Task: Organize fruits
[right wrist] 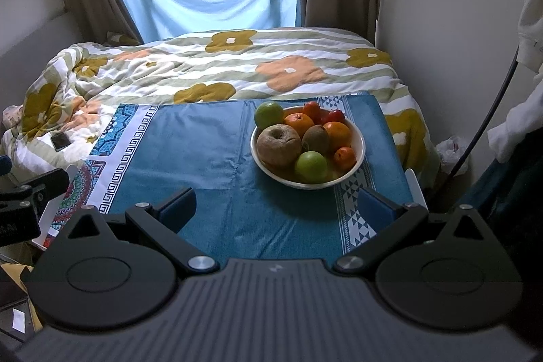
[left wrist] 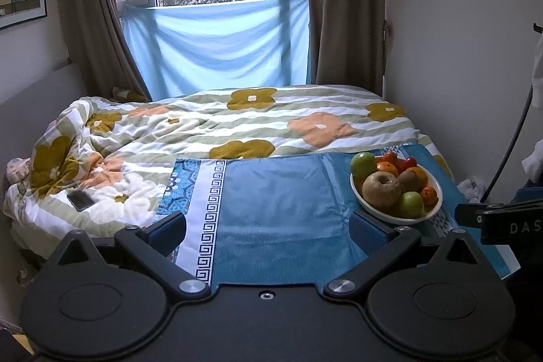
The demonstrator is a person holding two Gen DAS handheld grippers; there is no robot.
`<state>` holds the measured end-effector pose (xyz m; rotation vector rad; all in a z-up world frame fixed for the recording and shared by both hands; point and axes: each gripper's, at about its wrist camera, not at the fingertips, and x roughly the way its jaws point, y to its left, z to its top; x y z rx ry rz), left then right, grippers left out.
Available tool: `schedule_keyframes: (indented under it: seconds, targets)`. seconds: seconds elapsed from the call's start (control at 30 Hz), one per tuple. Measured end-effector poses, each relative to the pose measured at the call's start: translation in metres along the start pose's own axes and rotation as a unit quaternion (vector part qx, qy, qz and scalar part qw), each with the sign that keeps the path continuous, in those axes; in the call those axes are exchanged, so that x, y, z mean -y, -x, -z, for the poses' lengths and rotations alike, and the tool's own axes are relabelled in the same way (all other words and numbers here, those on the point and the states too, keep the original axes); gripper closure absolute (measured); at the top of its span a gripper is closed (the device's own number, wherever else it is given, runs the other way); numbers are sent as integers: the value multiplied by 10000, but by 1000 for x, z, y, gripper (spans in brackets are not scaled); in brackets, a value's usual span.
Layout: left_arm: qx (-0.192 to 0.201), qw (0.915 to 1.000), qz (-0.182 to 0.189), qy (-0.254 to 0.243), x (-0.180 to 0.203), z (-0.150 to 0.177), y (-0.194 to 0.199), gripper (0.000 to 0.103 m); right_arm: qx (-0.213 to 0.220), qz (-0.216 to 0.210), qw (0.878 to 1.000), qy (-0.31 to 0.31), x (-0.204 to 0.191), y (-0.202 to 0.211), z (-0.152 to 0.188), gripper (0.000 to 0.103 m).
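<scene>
A white bowl (right wrist: 358, 163) stands on the blue cloth (right wrist: 203, 151) and holds several fruits: a large brown apple (right wrist: 278, 145), green apples (right wrist: 310, 167), oranges (right wrist: 337, 134), a kiwi (right wrist: 315, 139) and small red fruits (right wrist: 336, 116). The bowl (left wrist: 436, 209) also shows at the right of the left wrist view, with the brown apple (left wrist: 381, 190) in front. My right gripper (right wrist: 276, 209) is open and empty, just short of the bowl. My left gripper (left wrist: 268, 226) is open and empty over the cloth (left wrist: 278, 192), left of the bowl.
A bed with a flowered duvet (left wrist: 237, 121) lies behind the cloth, with a phone (left wrist: 80, 200) on it at the left. Curtains and a window are at the back, a wall (right wrist: 441, 5) at the right. The other gripper's body (left wrist: 502, 219) shows at the right edge.
</scene>
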<state>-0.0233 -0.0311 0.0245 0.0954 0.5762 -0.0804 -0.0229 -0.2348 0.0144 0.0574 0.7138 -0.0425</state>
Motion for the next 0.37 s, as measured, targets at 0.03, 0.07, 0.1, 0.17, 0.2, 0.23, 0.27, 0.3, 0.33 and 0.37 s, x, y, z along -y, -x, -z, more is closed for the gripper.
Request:
schedule_keyframes:
  seconds: [0.03, 0.07, 0.1, 0.17, 0.2, 0.23, 0.27, 0.3, 0.33, 0.37]
  targets:
    - [24, 10000, -7, -9, -1, -1, 0, 0, 0, 1, 10000, 8, 1, 0, 0, 0]
    - [50, 10000, 3, -20, -1, -1, 1, 0, -4, 2, 10000, 10, 0, 0, 0, 0]
    - [59, 10000, 23, -23, -1, -2, 1, 0, -8, 0, 10000, 11, 1, 0, -1, 0]
    - [79, 9999, 60, -20, -3, -3, 1, 0, -15, -9, 10000, 9, 1, 0, -1, 0]
    - [85, 9999, 72, -26, -3, -3, 1, 0, -22, -9, 10000, 2, 1, -1, -2, 0]
    - [87, 9999, 72, -33, -3, -3, 1, 0, -31, -9, 10000, -5, 1, -1, -2, 0]
    - [90, 9999, 64, -40, -4, -2, 1, 0, -36, -8, 10000, -8, 1, -1, -2, 0]
    - [91, 9999, 54, -47, -4, -1, 1, 0, -44, -5, 10000, -10, 1, -2, -3, 0]
    - [77, 9999, 40, -58, -3, -1, -1, 0, -52, -2, 10000, -9, 1, -2, -4, 0]
    - [58, 10000, 27, -64, -3, -1, -2, 0, -61, 3, 10000, -3, 1, -2, -4, 0]
